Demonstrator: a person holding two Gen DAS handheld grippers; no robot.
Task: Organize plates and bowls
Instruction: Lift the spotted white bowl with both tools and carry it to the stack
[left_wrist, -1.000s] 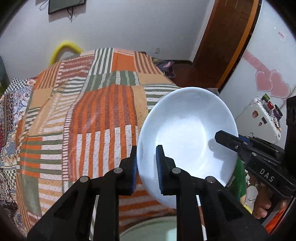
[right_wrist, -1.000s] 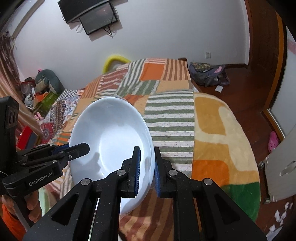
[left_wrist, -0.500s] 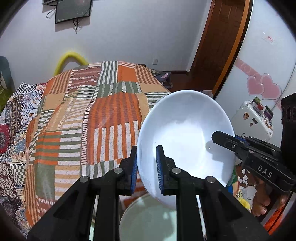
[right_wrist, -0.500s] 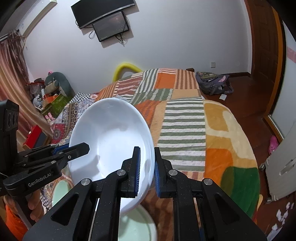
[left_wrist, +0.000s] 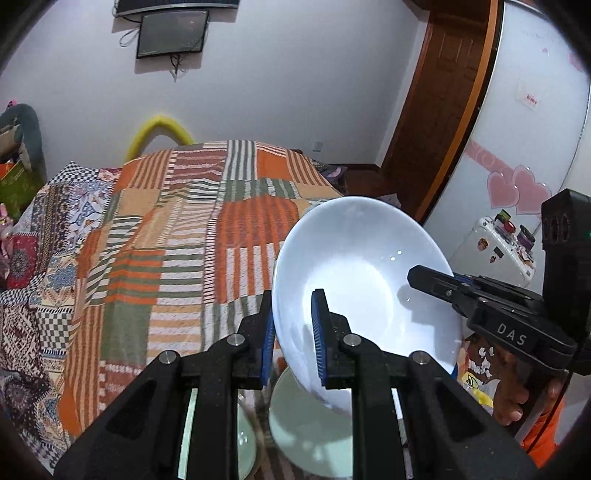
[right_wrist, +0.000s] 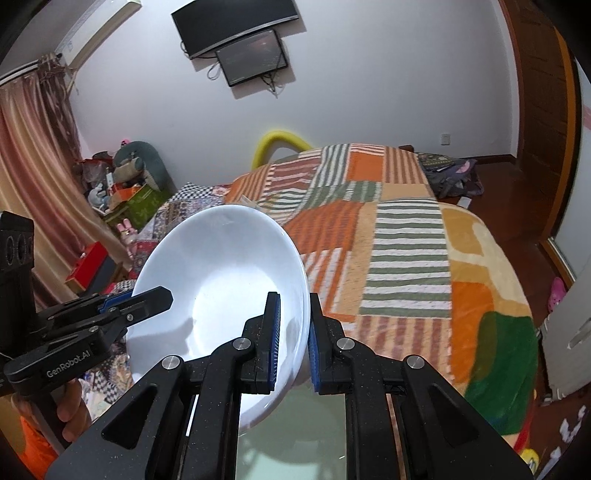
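Note:
A large white bowl (left_wrist: 362, 266) is held in the air, tilted, between both grippers. My left gripper (left_wrist: 292, 328) is shut on its left rim. My right gripper (right_wrist: 294, 332) is shut on its right rim; the bowl (right_wrist: 221, 273) shows in that view too. The right gripper (left_wrist: 476, 295) appears at the bowl's right edge in the left wrist view, and the left gripper (right_wrist: 122, 306) at the bowl's left edge in the right wrist view. Below the bowl lie pale green dishes (left_wrist: 306, 439), also in the right wrist view (right_wrist: 295, 439).
A bed with a striped patchwork blanket (left_wrist: 192, 236) fills the middle ground. A white cabinet with heart stickers (left_wrist: 517, 192) and a small white case (left_wrist: 495, 254) stand at right. A wooden door (left_wrist: 443, 92) is behind. Boxes and toys (right_wrist: 125, 199) sit at left.
Both grippers have risen with the bowl, bringing more of the wall and the screen into view. The pale green dishes below have come into view.

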